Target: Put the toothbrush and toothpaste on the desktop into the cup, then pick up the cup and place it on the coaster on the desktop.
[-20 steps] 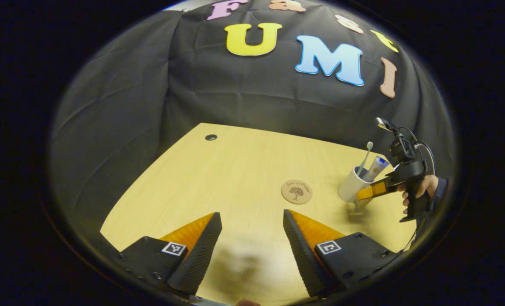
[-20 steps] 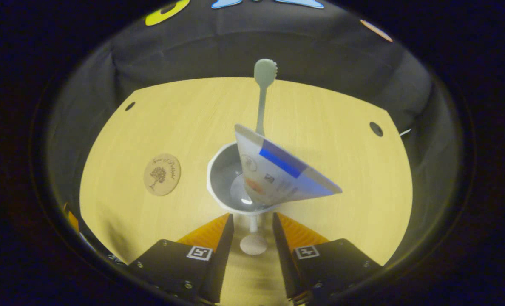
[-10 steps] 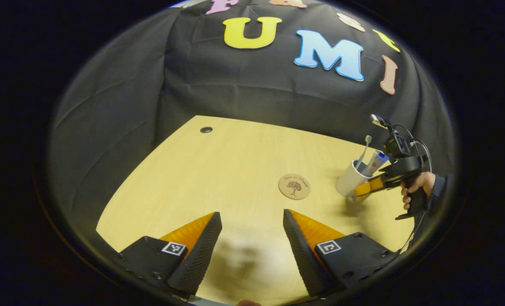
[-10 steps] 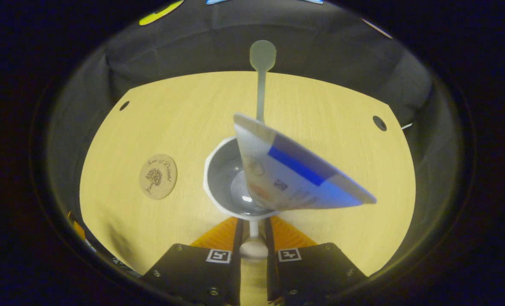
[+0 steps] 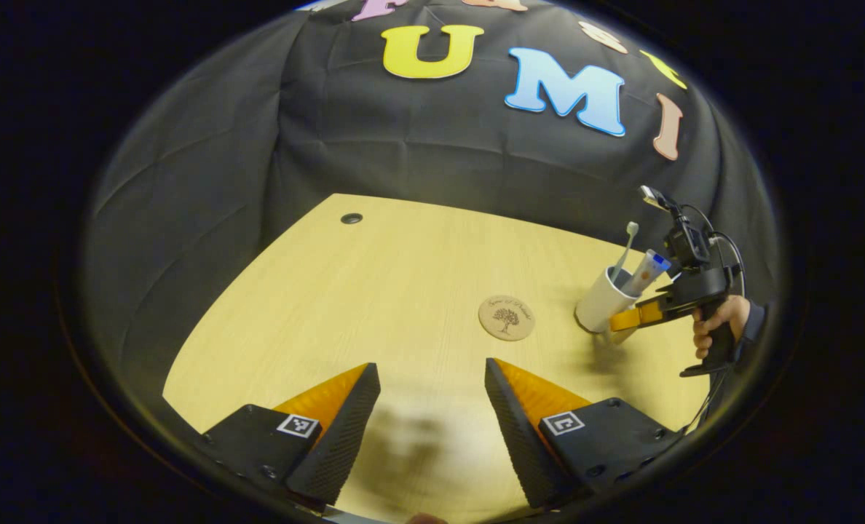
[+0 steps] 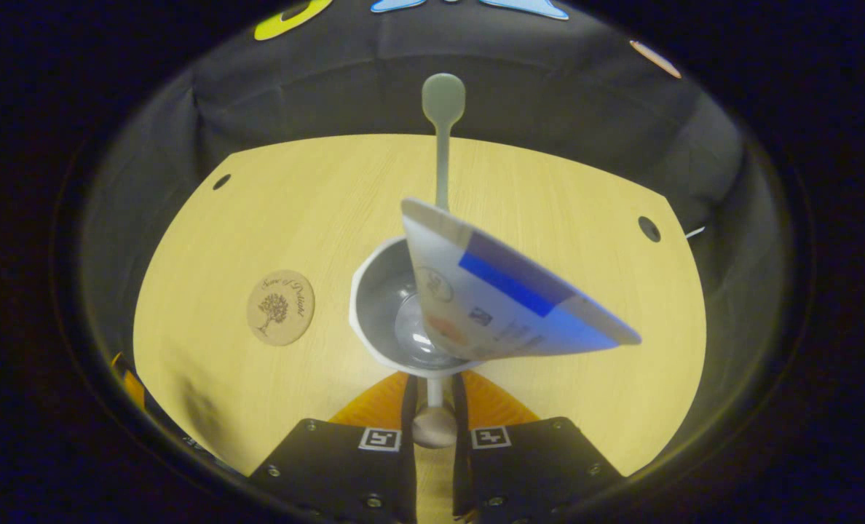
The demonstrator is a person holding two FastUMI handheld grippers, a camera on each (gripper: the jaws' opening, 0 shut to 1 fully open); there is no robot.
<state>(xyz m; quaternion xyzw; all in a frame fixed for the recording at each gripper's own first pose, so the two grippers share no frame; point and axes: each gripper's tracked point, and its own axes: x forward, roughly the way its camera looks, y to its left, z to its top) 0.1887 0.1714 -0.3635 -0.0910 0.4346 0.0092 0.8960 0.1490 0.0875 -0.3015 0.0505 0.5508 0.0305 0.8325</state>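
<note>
A second before this moment our right gripper (image 6: 432, 407) had its fingers apart on both sides of the cup's handle; then they came together, and at this moment they were nearly closed, pressing on the handle of the white cup (image 6: 381, 306) from both sides. In the left gripper view the cup (image 5: 598, 304) seemed tilted and perhaps lifted a little from the desk (image 5: 374, 291), but we could not tell this for sure. The toothbrush (image 6: 441, 138) and the toothpaste (image 6: 505, 298) stood inside the cup, so we judged that the first part of the task was done. The coaster (image 5: 506, 318) lay bare, just to the left of the cup. Our left gripper (image 5: 432, 429) hung over the near desk with its fingers wide apart, holding nothing. What remained, in our judgement, was to carry the cup onto the coaster.
</note>
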